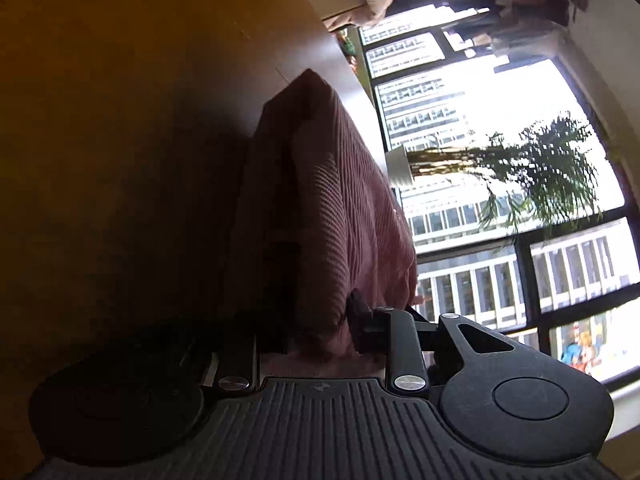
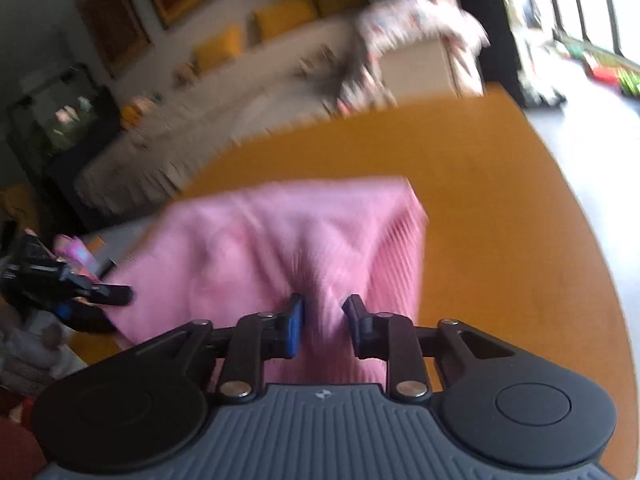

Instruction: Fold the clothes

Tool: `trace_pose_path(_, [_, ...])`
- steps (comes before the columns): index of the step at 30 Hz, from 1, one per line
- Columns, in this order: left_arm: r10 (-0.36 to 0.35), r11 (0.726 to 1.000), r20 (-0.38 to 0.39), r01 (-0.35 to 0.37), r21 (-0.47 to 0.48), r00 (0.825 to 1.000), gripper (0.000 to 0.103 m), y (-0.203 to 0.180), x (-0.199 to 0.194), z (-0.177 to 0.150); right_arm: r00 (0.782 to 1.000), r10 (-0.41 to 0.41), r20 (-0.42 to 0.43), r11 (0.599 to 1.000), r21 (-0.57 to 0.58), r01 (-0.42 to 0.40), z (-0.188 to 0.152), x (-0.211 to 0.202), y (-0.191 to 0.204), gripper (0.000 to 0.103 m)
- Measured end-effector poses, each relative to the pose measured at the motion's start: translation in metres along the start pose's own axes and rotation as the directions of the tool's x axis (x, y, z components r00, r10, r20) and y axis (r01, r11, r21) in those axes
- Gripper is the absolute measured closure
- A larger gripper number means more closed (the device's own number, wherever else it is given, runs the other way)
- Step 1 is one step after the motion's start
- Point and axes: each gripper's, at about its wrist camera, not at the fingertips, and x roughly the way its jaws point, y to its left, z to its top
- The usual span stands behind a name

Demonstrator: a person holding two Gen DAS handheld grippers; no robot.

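Observation:
A pink ribbed garment [image 2: 256, 236] lies partly folded on the orange table [image 2: 500, 200]. My right gripper [image 2: 323, 318] is shut on a puckered ridge of its near edge, and the cloth bunches between the blue pads. In the same view, at the far left, my left gripper [image 2: 120, 294] holds the garment's left edge. In the rolled left wrist view the garment [image 1: 320, 200] rises in a fold from the table [image 1: 120, 120]. There my left gripper [image 1: 320, 332] is shut on its near end, with the left finger lost in shadow.
The round table's edge curves along the right in the right wrist view, with pale floor beyond. A sofa with a floral cloth [image 2: 420, 28] stands behind the table. A big window [image 1: 500, 100] and a potted plant [image 1: 540, 168] stand past the table in the left wrist view.

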Motion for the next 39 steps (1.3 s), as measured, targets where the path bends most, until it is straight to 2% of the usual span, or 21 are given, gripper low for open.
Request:
trace_pose_path(1, [0.011,1.000,0.013,-0.011,0.024,1.000,0.046,-0.004,-0.007,0.000,1.000,0.004,0.006,1.000,0.017,-0.004,-0.003,-0.001,-0.003,0.077])
trace_pose_path(4, [0.055,0.986,0.083,-0.067,0.151,0.995,0.028,-0.032,-0.031,0.004,0.999,0.018,0.037,0.998,0.053,-0.020,-0.004,-0.007,-0.008,0.067])
trace_pose_path(6, [0.085,0.963,0.156,-0.121,0.240,0.984,0.019,-0.054,-0.044,0.005,0.999,0.016,0.051,0.999,0.044,-0.018,-0.002,-0.010,-0.007,0.060])
trace_pose_path(8, [0.107,0.926,0.224,-0.179,0.332,0.969,0.009,-0.076,-0.050,0.000,0.998,0.009,0.064,1.000,0.022,-0.011,-0.002,-0.012,-0.003,0.050])
trace_pose_path(12, [0.197,0.843,0.247,-0.292,0.452,0.949,0.005,-0.104,-0.021,-0.023,0.998,-0.004,0.068,0.999,-0.041,0.007,-0.005,-0.004,0.005,0.039])
trace_pose_path(14, [0.251,0.816,0.234,-0.335,0.470,0.939,0.005,-0.102,0.001,-0.030,0.998,-0.009,0.067,0.998,-0.054,0.013,-0.010,0.000,0.009,0.040])
trace_pose_path(15, [0.270,0.811,0.223,-0.346,0.473,0.937,0.009,-0.098,0.012,-0.031,0.998,-0.013,0.068,0.998,-0.064,0.017,-0.012,0.002,0.012,0.045])
trace_pose_path(16, [0.272,0.813,0.207,-0.340,0.474,0.940,0.033,-0.093,0.020,-0.031,0.997,-0.016,0.070,0.997,-0.075,0.021,-0.015,0.004,0.014,0.066])
trace_pose_path(17, [0.264,0.822,0.193,-0.325,0.468,0.945,0.046,-0.088,0.022,-0.030,0.997,-0.018,0.071,0.994,-0.102,0.025,-0.013,0.004,0.018,0.080])
trace_pose_path(19, [0.220,0.855,0.178,-0.277,0.439,0.959,0.067,-0.084,0.014,-0.031,0.996,0.003,0.095,0.991,-0.130,0.009,-0.003,-0.006,0.025,0.088])
trace_pose_path(21, [0.142,0.886,0.174,-0.204,0.417,0.974,0.072,-0.085,-0.002,-0.031,0.989,0.049,0.139,0.991,-0.126,-0.031,0.011,-0.027,0.031,0.091])
trace_pose_path(24, [0.085,0.909,0.148,-0.138,0.393,0.985,0.072,-0.084,-0.012,-0.034,0.985,0.083,0.154,0.992,-0.108,-0.066,0.016,-0.044,0.030,0.091])
trace_pose_path(26, [0.111,0.919,0.123,-0.149,0.365,0.986,0.072,-0.069,-0.007,-0.037,0.986,0.086,0.142,0.994,-0.081,-0.075,0.013,-0.047,0.026,0.091])
trace_pose_path(28, [0.152,0.921,0.104,-0.179,0.345,0.983,0.067,-0.053,-0.001,-0.039,0.996,0.045,0.081,0.999,-0.027,-0.043,-0.001,-0.034,0.013,0.090])
trace_pose_path(32, [0.219,0.888,0.124,-0.250,0.385,0.968,0.059,-0.043,0.004,-0.041,0.999,0.018,0.028,0.999,0.030,-0.019,-0.021,-0.027,-0.004,0.079])
trace_pose_path(33, [0.234,0.874,0.136,-0.269,0.404,0.963,0.054,-0.046,0.001,-0.040,1.000,0.012,0.016,0.999,0.044,-0.013,-0.025,-0.025,-0.008,0.076])
trace_pose_path(34, [0.254,0.855,0.154,-0.296,0.425,0.955,0.042,-0.051,-0.002,-0.039,1.000,0.013,0.025,0.999,0.048,-0.014,-0.024,-0.030,-0.010,0.066])
trace_pose_path(35, [0.275,0.834,0.179,-0.327,0.446,0.945,0.037,-0.056,-0.007,-0.039,0.999,0.015,0.038,0.999,0.050,-0.017,-0.021,-0.035,-0.012,0.053])
trace_pose_path(36, [0.280,0.820,0.201,-0.342,0.459,0.939,0.033,-0.060,-0.013,-0.040,0.998,0.009,0.067,0.999,0.045,-0.012,-0.016,-0.043,-0.012,0.048])
trace_pose_path(37, [0.261,0.823,0.212,-0.332,0.461,0.942,0.033,-0.064,-0.020,-0.042,0.995,0.011,0.098,0.999,0.040,-0.015,-0.012,-0.049,-0.012,0.046])
trace_pose_path(39, [0.186,0.849,0.222,-0.271,0.454,0.957,0.030,-0.071,-0.036,-0.045,0.987,0.019,0.160,0.999,0.033,-0.025,-0.005,-0.062,-0.011,0.044])
